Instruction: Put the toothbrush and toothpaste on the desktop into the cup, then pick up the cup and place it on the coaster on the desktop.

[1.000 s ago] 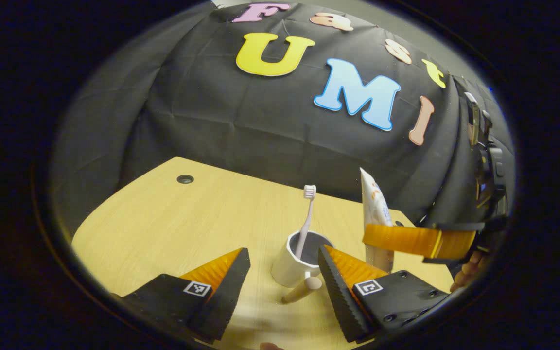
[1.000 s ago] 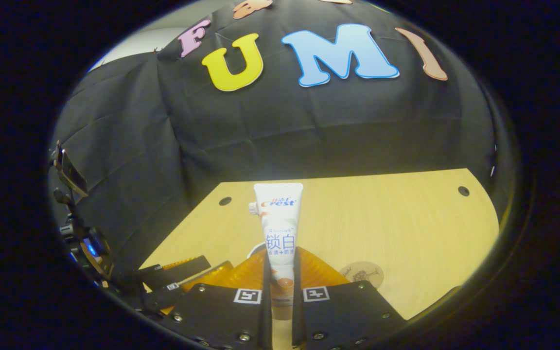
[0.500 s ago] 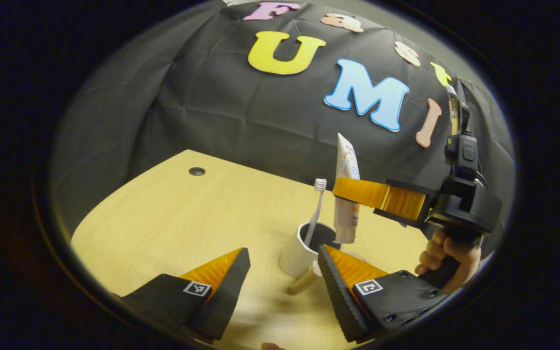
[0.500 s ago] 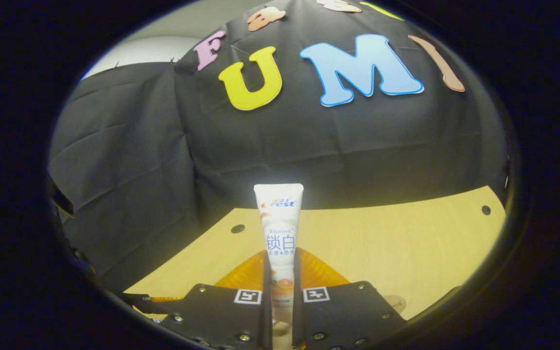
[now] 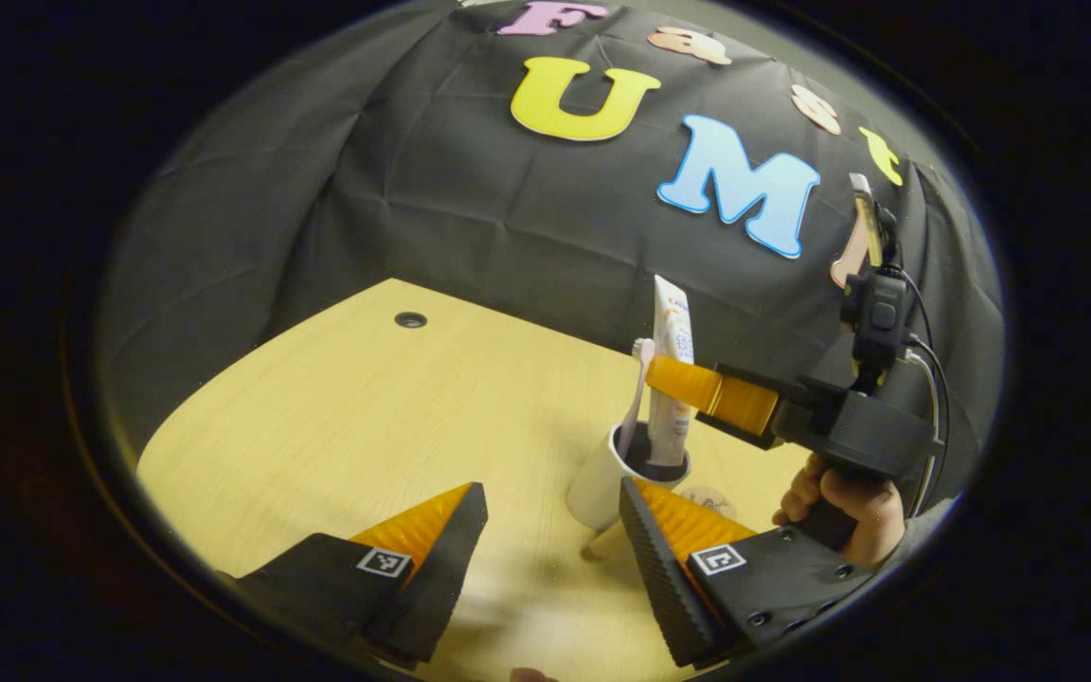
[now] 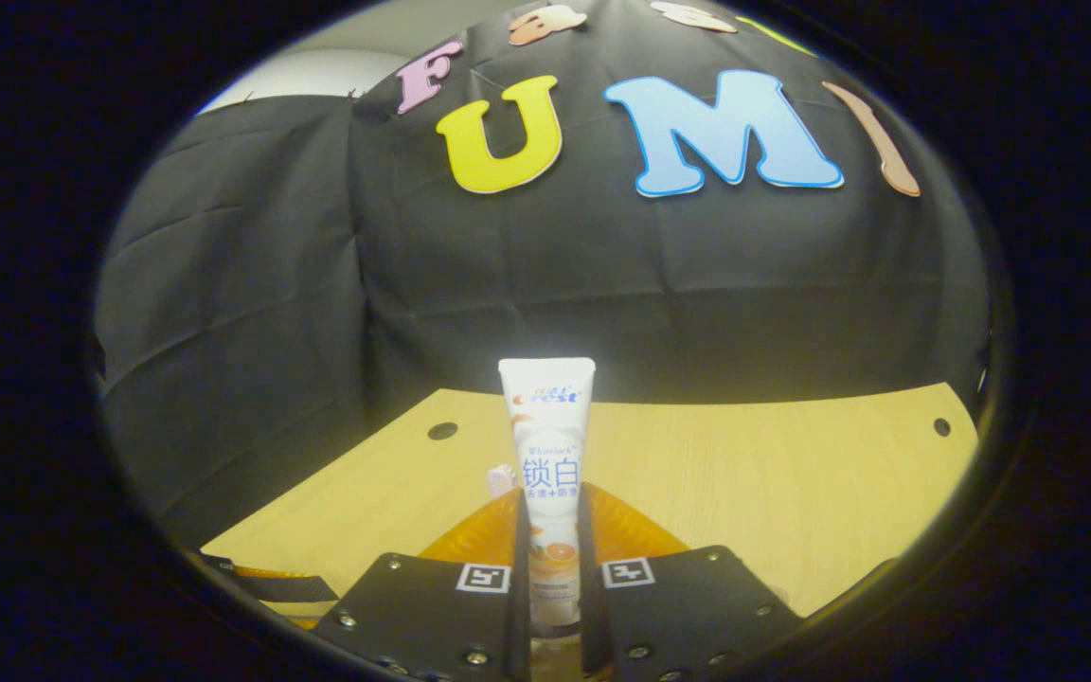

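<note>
A: What was in the left gripper view, from left to right?

B: A pale wooden tabletop (image 5: 337,417) ran across the view, with a small dark round hole (image 5: 410,320) near its far edge. At the bottom, the left gripper (image 5: 550,516) had its jaws spread wide and held nothing. Just past its fingers stood a white cup (image 5: 602,478) with a wooden handle low on its near side. A pink toothbrush (image 5: 637,388) stood in the cup, bristles up, leaning on the rim. Right beside it, the toothpaste (image 5: 672,379) stood upright with its lower end inside the cup's mouth.

A: What held the tube?

B: The right gripper (image 5: 688,381) reached in from the right, its orange fingers closed on the tube's middle. A hand (image 5: 839,507) gripped its handle below. A round coaster (image 5: 708,497) lay on the tabletop just right of the cup, partly hidden.

A: And the right gripper view?

B: The toothbrush (image 6: 501,479) head peeked out just left of the toothpaste (image 6: 550,474). The right gripper (image 6: 550,540) pinched the tube from both sides, and the tube stood straight up, crimped end uppermost.
</note>
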A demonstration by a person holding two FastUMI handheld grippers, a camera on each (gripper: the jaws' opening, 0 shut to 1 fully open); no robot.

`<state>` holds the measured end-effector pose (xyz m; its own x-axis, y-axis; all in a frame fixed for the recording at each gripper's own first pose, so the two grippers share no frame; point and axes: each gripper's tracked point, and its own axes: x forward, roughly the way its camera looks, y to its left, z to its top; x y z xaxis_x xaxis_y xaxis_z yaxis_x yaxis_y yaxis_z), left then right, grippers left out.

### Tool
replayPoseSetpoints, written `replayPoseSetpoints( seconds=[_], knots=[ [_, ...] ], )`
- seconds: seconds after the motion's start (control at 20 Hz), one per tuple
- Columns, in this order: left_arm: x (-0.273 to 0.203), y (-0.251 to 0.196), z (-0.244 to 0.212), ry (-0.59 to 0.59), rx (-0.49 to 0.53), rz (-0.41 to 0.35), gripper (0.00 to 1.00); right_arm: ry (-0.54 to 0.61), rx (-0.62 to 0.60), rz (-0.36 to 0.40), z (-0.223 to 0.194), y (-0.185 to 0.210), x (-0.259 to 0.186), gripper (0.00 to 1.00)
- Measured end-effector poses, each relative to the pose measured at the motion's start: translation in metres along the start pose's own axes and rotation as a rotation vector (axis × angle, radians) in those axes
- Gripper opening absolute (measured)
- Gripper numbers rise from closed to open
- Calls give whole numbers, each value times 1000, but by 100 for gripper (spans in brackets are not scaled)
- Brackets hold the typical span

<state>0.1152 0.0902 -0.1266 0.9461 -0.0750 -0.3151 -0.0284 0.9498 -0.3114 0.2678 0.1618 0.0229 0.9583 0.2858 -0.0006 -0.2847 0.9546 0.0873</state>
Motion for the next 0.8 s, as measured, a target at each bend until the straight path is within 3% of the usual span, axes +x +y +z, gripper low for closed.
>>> replayPoseSetpoints(
  seconds=[0.05, 0.1, 0.25, 0.3, 0.4, 0.5, 0.6, 0.65, 0.7, 0.8],
  knots=[
    [-1, 0, 0, -1, 0, 1, 96, 11, -1, 3, -3, 2, -1, 12],
    [-1, 0, 0, -2, 1, 2, 96, 20, -3, 3, -4, 2, -5, 24],
    [-2, -2, 3, -6, 2, -2, 96, 17, 8, 23, 0, 6, -9, 31],
    [-3, -2, 2, -7, 3, -4, 96, 19, 18, 27, -1, 8, -11, 49],
    [-5, -4, 1, -5, 4, -10, 96, 14, 26, 19, 2, 6, -14, 69],
    [-7, -8, 1, -6, 10, -15, 96, 8, 24, 21, 5, 8, -17, 71],
    [-9, -12, 0, -9, 22, -21, 96, -1, 11, 8, 9, 5, -25, 88],
    [-10, -15, 3, -11, 28, -26, 92, -9, 2, 4, 13, 3, -29, 89],
    [-12, -18, 4, -13, 34, -31, 96, -17, -4, -5, 14, 1, -33, 89],
    [-14, -27, 4, -16, 49, -44, 92, -33, -12, -17, 20, -3, -43, 89]
  ],
)
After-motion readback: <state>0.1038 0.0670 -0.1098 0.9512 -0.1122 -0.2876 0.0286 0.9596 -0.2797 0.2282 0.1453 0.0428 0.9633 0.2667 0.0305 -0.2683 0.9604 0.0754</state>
